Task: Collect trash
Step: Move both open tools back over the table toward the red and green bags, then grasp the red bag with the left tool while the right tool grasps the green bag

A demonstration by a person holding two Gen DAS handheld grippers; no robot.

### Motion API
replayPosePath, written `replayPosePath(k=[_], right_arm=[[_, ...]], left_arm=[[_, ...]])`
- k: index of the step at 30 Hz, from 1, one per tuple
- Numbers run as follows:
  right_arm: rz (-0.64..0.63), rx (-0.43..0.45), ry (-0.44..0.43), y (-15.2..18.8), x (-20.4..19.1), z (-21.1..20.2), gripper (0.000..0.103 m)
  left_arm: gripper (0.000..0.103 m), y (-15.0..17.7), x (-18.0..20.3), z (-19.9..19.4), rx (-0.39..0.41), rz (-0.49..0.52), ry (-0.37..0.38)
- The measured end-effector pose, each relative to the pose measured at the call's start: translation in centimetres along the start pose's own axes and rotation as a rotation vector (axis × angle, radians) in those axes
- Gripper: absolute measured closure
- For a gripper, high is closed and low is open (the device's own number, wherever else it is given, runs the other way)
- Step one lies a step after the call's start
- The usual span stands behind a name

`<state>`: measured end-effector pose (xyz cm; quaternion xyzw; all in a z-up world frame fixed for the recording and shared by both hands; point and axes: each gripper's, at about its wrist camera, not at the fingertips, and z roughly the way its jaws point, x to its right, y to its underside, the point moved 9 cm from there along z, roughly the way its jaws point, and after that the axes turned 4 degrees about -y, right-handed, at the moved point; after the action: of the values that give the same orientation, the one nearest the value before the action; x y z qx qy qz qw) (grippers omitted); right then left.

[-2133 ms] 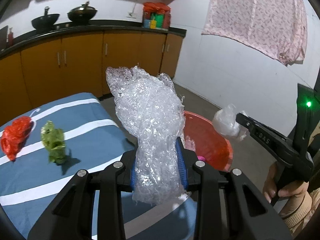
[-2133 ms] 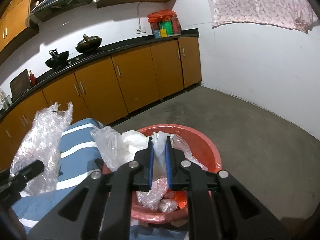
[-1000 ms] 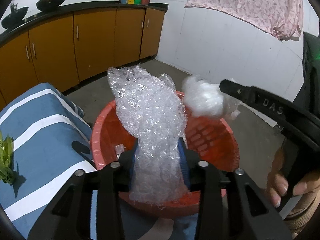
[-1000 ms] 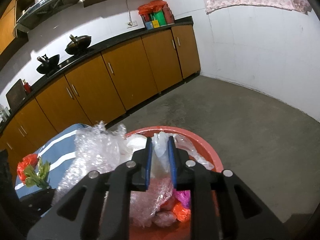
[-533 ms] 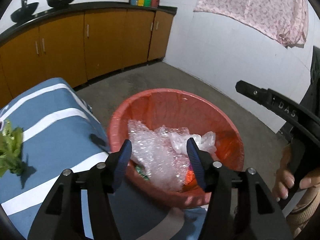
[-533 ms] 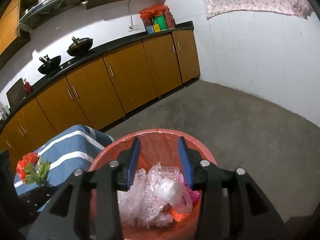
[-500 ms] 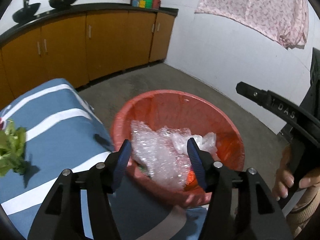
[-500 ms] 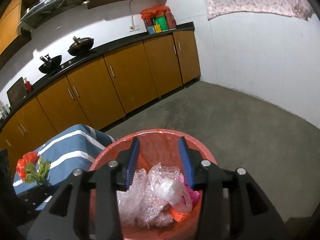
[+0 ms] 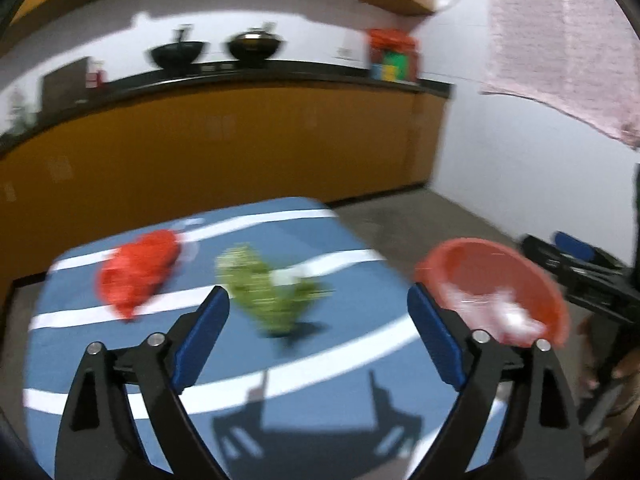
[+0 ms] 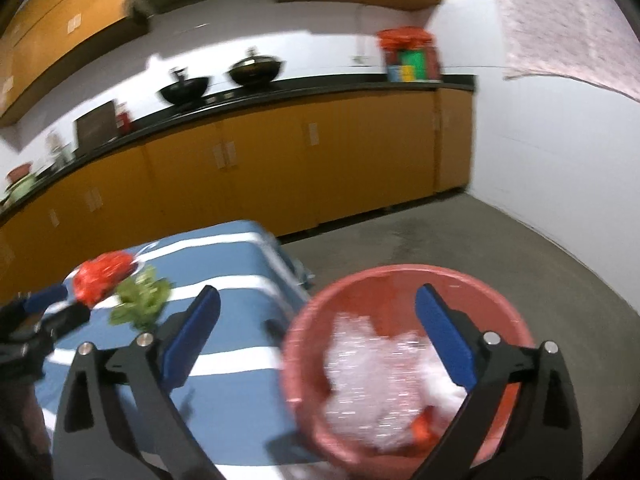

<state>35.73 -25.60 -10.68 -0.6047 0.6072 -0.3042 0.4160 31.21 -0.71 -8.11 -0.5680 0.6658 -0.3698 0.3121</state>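
Nearest to us, we are seeing both tools with their blue-padded jaws spreading wide and nothing caught between them. Our left gripper [image 9: 318, 308] is hanging over the blue cloth with white stripes [image 9: 280, 396], casting a forked shadow on the fabric at six o'clock. Our right gripper [image 10: 318, 308] is hovering with its right finger over the red plastic basin [image 10: 376, 280] and its left finger over the cloth.

Inside the basin we are finding the gathered trash: crinkled clear bubble wrap [image 10: 372, 376], glossy and lumpy, with a scrap of orange at five o'clock in it. The basin is round and smooth-walled, and it is sitting on the floor beside the corner of the cloth-covered surface.

Further out on the cloth, two loose pieces are lying just beside each other: a crumpled green bag [image 9: 264, 288] at twelve o'clock from the left tool, and a crumpled red bag [image 9: 138, 268] at ten o'clock. Motion blur is hiding their finer texture. Nothing is standing between the left tool and the green piece.

Beyond, bare grey concrete floor [image 10: 420, 240] is running to orange-brown cabinets [image 10: 280, 160] under a black counter, where two dark woks [image 10: 256, 68] are sitting. At two o'clock, a pink patterned cloth [image 9: 560, 40] is hanging on the white wall.
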Motion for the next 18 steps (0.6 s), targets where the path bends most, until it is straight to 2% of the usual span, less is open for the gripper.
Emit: replayPosePath(k=[4, 10, 18], right_arm=[[-0.011, -0.069, -0.097, 1.0, -5.2, 2.2, 0.007], [-0.043, -0.122, -0.161, 2.6, -11.3, 4.6, 0.007], [-0.131, -0.135, -0.146, 4.3, -16.1, 7.7, 0.007]], left_arm=[[0.012, 0.8, -6.9, 0.5, -0.014, -0.067, -0.137], [0.008, 2.0, -14.4, 1.2, -0.017, -0.135, -0.284], [0.002, 3.3, -19.0, 3.2, -0.053, -0.143, -0.361]])
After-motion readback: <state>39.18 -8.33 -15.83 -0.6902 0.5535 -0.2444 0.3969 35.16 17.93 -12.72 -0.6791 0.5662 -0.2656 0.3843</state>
